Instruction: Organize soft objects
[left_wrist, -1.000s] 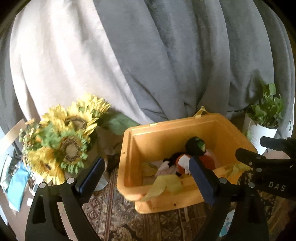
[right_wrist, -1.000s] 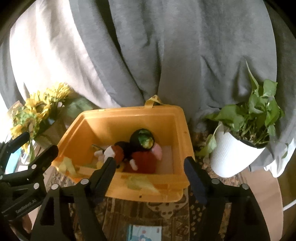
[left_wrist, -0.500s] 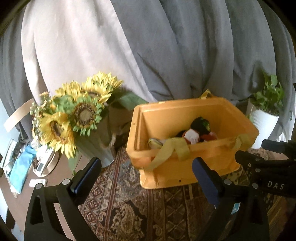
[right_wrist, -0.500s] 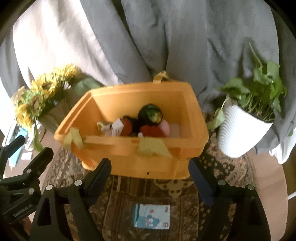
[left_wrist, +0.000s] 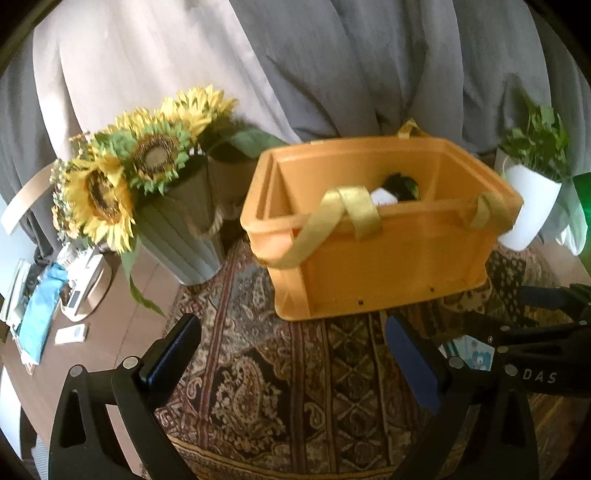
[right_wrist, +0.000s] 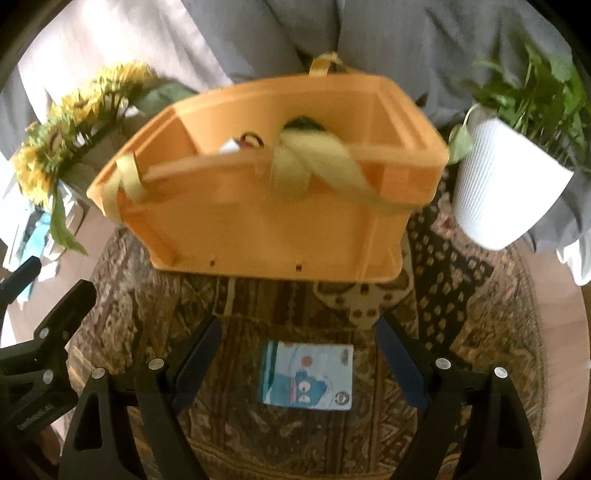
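Note:
An orange plastic bin (left_wrist: 391, 258) (right_wrist: 266, 221) with yellow fabric handles (left_wrist: 343, 214) stands on a patterned rug. Soft toys lie inside it; only a dark round one (left_wrist: 400, 184) (right_wrist: 303, 123) and a white bit (left_wrist: 384, 195) show over the rim. My left gripper (left_wrist: 291, 350) is open and empty, low over the rug in front of the bin. My right gripper (right_wrist: 299, 354) is open and empty, also in front of the bin, above a small light-blue packet with a cartoon face (right_wrist: 306, 374). The right gripper's arm shows in the left wrist view (left_wrist: 535, 354).
A vase of sunflowers (left_wrist: 147, 177) (right_wrist: 66, 129) stands left of the bin. A white pot with a green plant (left_wrist: 528, 195) (right_wrist: 502, 184) stands to its right. Grey and white draped cloth (left_wrist: 295, 66) hangs behind. Small items lie on the brown table (left_wrist: 55, 306) at far left.
Both grippers have drawn back and down from the bin, both empty. The bin now sits farther off and its inside is mostly hidden behind the front wall. The blue packet has come into view.

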